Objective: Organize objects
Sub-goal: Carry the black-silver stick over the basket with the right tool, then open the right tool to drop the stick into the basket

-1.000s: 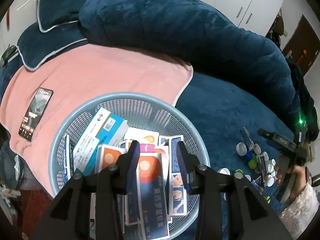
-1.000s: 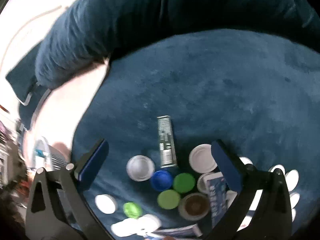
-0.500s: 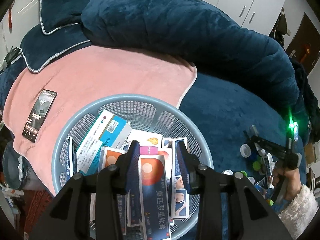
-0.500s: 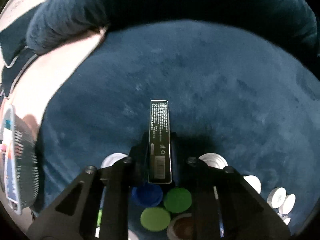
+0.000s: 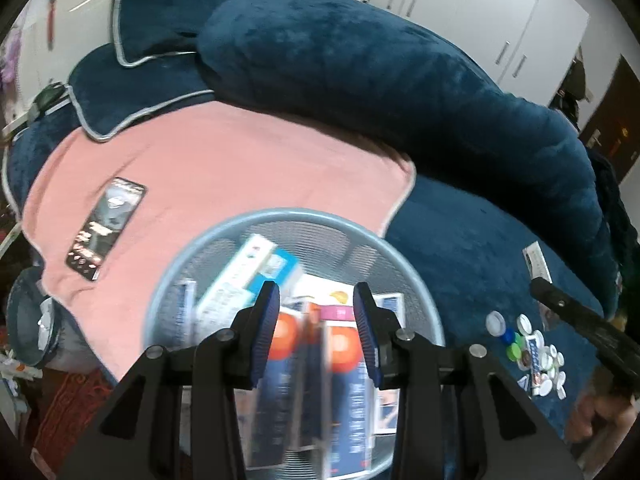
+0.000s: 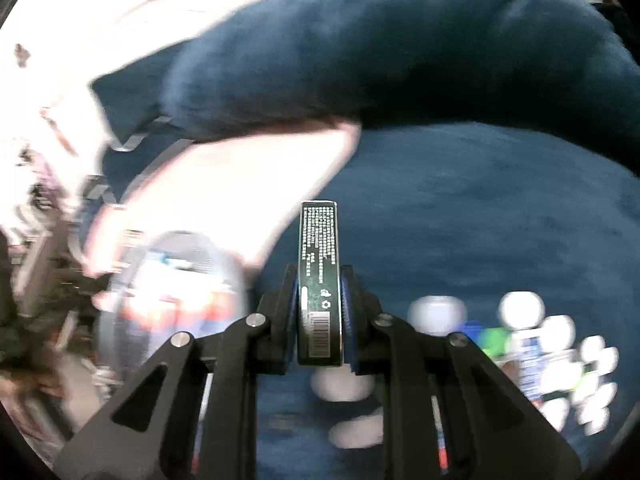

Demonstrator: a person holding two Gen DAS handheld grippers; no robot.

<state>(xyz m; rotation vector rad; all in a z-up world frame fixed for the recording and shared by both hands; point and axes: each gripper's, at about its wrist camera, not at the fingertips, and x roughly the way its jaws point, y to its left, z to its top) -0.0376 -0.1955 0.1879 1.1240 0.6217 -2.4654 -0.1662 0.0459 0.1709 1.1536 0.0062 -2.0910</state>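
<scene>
A light blue mesh basket (image 5: 256, 224) holding several medicine boxes (image 5: 248, 276) sits on the bed; it also shows blurred at the left of the right wrist view (image 6: 176, 280). My left gripper (image 5: 316, 312) hovers open and empty just above the basket. My right gripper (image 6: 320, 300) is shut on a slim dark box (image 6: 319, 264) with white print and a barcode, held up above the blue bedding. That box also shows far right in the left wrist view (image 5: 538, 262). Several bottle caps (image 5: 532, 352) lie in a pile on the bedding at the right.
A pink blanket (image 5: 224, 176) lies under the basket with a phone (image 5: 106, 226) on it. A long dark blue bolster (image 5: 400, 80) and pillows (image 5: 152, 40) run along the back. White wardrobes (image 5: 520, 8) stand behind.
My right gripper closed on the slim dark box, lifted it off the bedding and swung left toward the basket. My left gripper stayed open above the basket, shifting slightly.
</scene>
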